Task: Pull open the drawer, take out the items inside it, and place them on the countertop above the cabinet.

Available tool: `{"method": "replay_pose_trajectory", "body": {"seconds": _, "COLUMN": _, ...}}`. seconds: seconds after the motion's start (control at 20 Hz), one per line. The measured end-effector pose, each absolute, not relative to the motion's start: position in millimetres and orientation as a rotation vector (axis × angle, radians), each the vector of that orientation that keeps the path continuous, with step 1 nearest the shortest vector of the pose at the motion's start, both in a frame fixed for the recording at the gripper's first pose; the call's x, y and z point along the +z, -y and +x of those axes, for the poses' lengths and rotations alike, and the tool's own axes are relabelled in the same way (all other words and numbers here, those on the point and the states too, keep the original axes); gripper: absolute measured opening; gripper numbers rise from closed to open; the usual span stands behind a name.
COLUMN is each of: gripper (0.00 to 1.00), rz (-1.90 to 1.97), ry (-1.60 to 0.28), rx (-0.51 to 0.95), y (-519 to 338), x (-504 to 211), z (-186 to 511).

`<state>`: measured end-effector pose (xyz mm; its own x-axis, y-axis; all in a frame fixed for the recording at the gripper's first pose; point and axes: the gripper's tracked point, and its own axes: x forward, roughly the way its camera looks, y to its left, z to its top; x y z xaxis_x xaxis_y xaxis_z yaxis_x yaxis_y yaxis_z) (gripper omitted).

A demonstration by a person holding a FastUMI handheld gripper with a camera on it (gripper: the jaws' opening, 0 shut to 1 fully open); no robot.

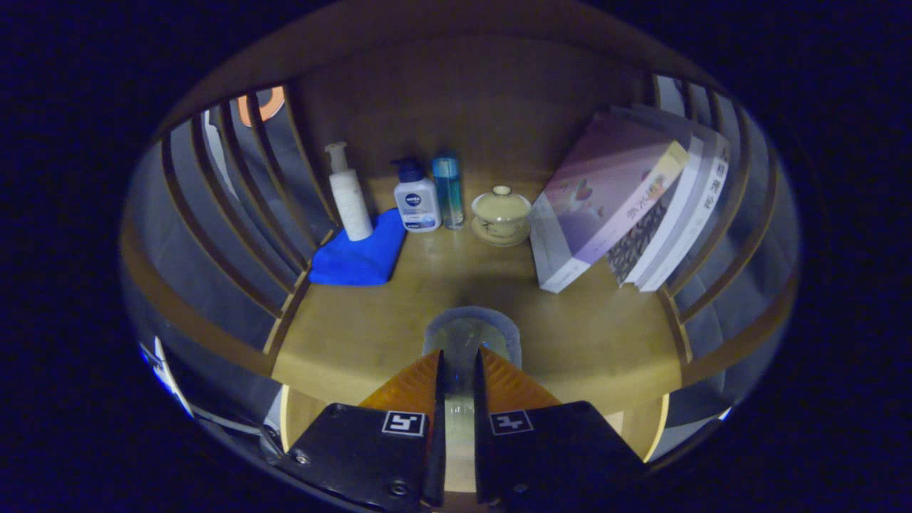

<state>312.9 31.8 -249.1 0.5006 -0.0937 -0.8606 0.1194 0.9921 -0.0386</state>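
Countertop (356, 335) holds three bottles (417, 196), three books (605, 192); gripper (459, 363) clamps a glass (467, 331).

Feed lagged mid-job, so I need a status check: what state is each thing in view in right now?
gripper: nearly shut on a clear glass
clear glass: upright, between the fingers, over the countertop
lidded cup: lid on, on its saucer
white pump bottle: upright, on the blue cloth
blue cloth: folded, flat
books: leaning
countertop: holding all this

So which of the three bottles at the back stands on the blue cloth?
The tall white pump bottle, farthest from the lidded cup. The other two stand on bare wood beside the cloth. The gripper grips a clear glass object.
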Motion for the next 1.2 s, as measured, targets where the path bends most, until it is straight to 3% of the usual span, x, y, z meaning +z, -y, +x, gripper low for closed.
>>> {"method": "replay_pose_trajectory", "body": {"seconds": 0.4, "gripper": 0.2, "rz": 0.087, "ry": -1.082, "rx": -0.195, "y": -24.0, "x": -285.1, "z": 332.7}}
{"method": "replay_pose_trajectory", "body": {"seconds": 0.5, "gripper": 0.25, "rz": 0.071, "ry": -1.049, "rx": -0.152, "y": -28.9, "x": -280.2, "z": 332.5}}
{"method": "replay_pose_trajectory", "body": {"seconds": 0.9, "gripper": 0.67, "rz": 0.009, "ry": -0.999, "rx": -0.029, "y": -52.8, "x": -238.4, "z": 260.9}}
{"method": "replay_pose_trajectory", "body": {"seconds": 1.2, "gripper": 0.67, "rz": 0.068, "ry": -0.931, "rx": 0.105, "y": -78.0, "x": -203.1, "z": 182.8}}
